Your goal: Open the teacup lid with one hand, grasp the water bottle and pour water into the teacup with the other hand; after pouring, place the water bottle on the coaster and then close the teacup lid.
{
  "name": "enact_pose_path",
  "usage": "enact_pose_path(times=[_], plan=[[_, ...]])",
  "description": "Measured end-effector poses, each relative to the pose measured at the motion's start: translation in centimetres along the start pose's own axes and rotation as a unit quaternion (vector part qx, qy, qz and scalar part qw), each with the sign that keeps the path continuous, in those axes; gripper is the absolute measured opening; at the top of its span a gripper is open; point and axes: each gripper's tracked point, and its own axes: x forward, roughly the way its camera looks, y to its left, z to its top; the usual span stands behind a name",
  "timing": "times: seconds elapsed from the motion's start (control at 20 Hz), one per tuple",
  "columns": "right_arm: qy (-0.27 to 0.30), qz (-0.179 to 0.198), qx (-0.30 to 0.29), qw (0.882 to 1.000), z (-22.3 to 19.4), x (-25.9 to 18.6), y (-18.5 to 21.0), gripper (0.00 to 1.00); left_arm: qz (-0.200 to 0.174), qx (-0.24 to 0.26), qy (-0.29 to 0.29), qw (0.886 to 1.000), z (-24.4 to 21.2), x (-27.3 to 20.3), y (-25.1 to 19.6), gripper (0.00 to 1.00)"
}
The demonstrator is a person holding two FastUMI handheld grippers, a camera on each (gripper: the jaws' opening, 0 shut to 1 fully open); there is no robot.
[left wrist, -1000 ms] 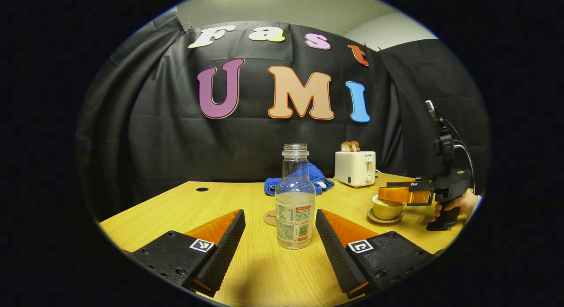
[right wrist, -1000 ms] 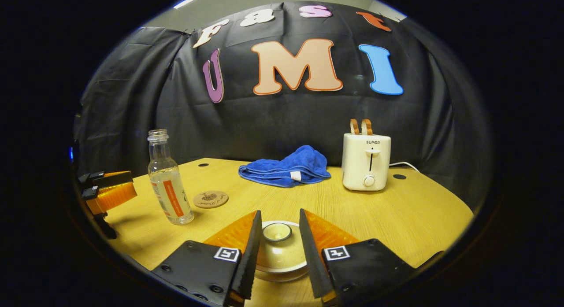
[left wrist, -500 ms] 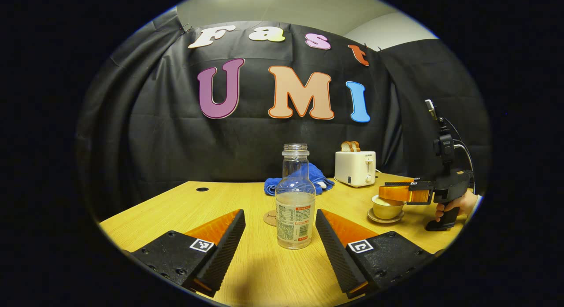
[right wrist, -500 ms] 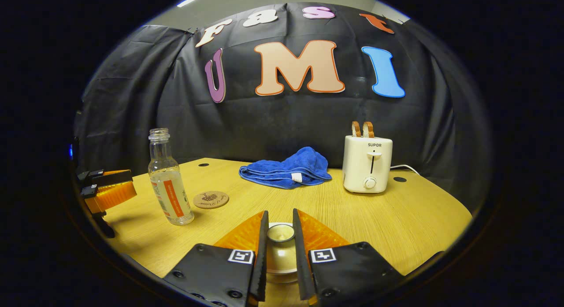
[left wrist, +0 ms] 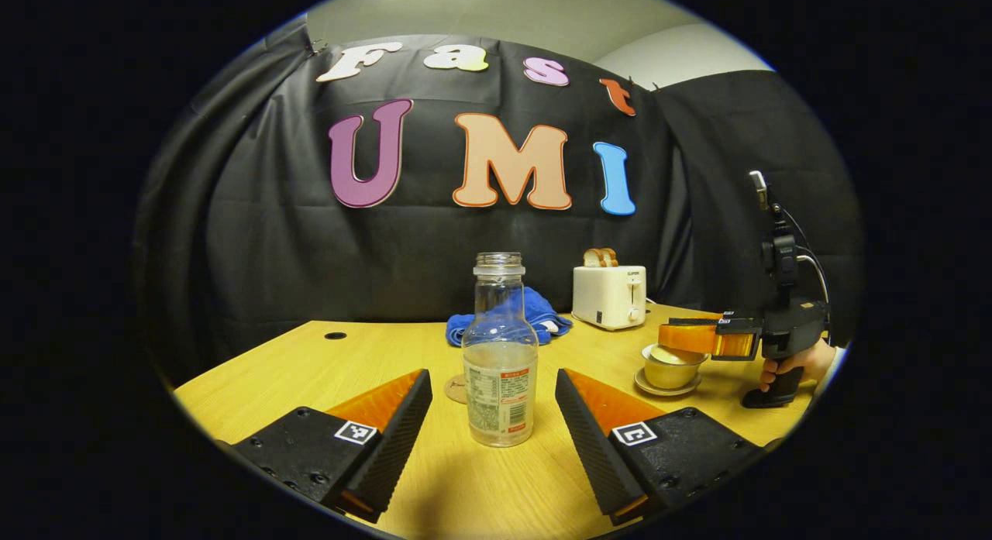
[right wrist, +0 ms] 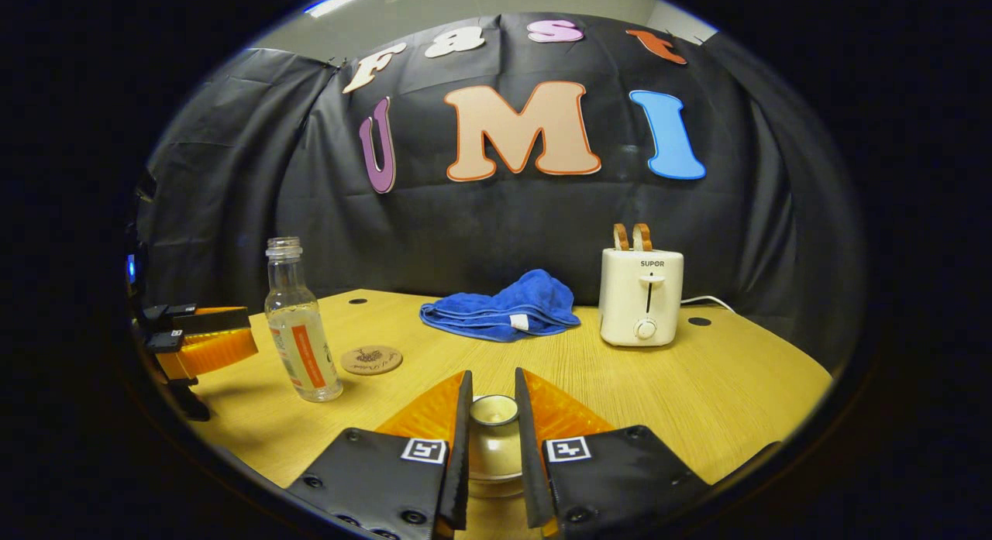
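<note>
- Right gripper (right wrist: 493,416): low centre of the right gripper view; both fingers closed on the knob of the teacup lid (right wrist: 493,410). Also seen at the right edge of the left gripper view, held by a hand (left wrist: 798,363).
- Teacup (left wrist: 669,368): on its saucer (left wrist: 666,386), right of centre in the left gripper view. The lid looks just raised off the cup rim there, though the gap is too small to be sure.
- Left gripper (left wrist: 493,412): lower centre of the left gripper view; fingers spread wide, one on each side of the water bottle (left wrist: 500,354), touching neither side.
- Water bottle: upright on the table (left wrist: 325,369), uncapped, about a third full; left of centre in the right gripper view.
- Coaster (right wrist: 371,360): bare, just beside the bottle, centre-left of the right gripper view.
- Other stock: blue towel (right wrist: 504,307) and toaster (right wrist: 641,296) at the far side of the table.
- Progress, as judged: lid gripped and opening under way; bottle not yet grasped. Left to do: the grasp, the pour, setting the bottle on the coaster, closing the lid.
</note>
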Motion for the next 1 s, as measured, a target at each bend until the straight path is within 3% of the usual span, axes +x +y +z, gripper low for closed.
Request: enact_pose_path(times=[0.45,1.0], plan=[[-0.044,-0.012,0.005,0.999,1.2,-1.4,-0.8,0.33,-0.007,-0.001,0.010,1.000,-0.3,3.4,0.1,0.94],[-0.049,-0.041,0.005,0.998,1.3,-4.0,-4.3,0.33,-0.027,0.003,0.046,0.999,-1.3,6.7,-0.4,0.93]])
